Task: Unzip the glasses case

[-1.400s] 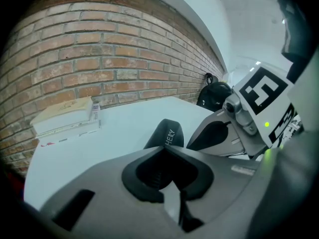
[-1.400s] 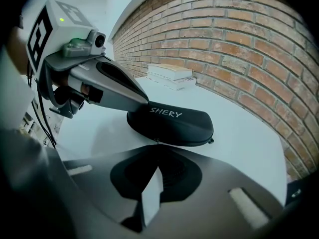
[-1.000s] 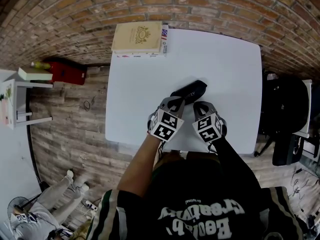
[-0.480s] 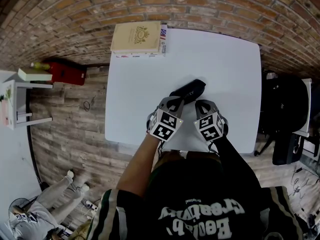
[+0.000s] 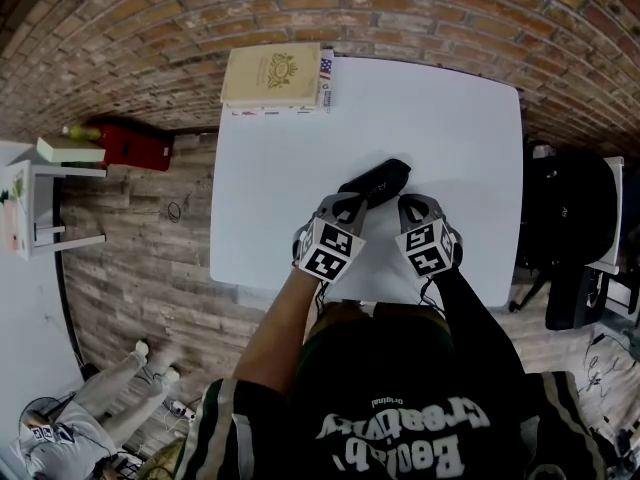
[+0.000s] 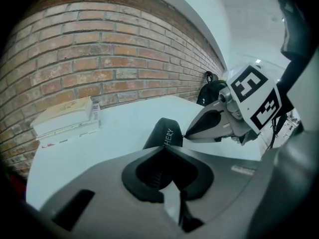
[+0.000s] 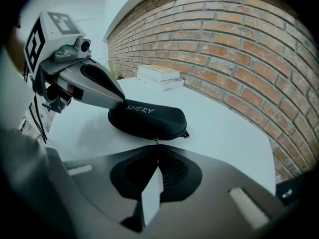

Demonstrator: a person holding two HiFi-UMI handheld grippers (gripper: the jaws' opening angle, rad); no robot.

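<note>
Bench: I see a white bench (image 5: 290, 158) against a brick wall (image 5: 130, 28). A book (image 5: 275, 76) sits at its far left corner, clear of the work.
Case: the glasses case (image 5: 378, 181) lies toward the middle of the near edge, so both ends are within my reach.
Left gripper (image 5: 350, 201): fingers together, tip pressed on the case's near end. I judge it pins the case against the pull.
Right gripper (image 5: 410, 208): fingers together on the zip pull (image 7: 157, 140) at the case's side, placed to drag it along the track.
Progress: the seam looks closed, so I judge the unzipping barely begun.
</note>
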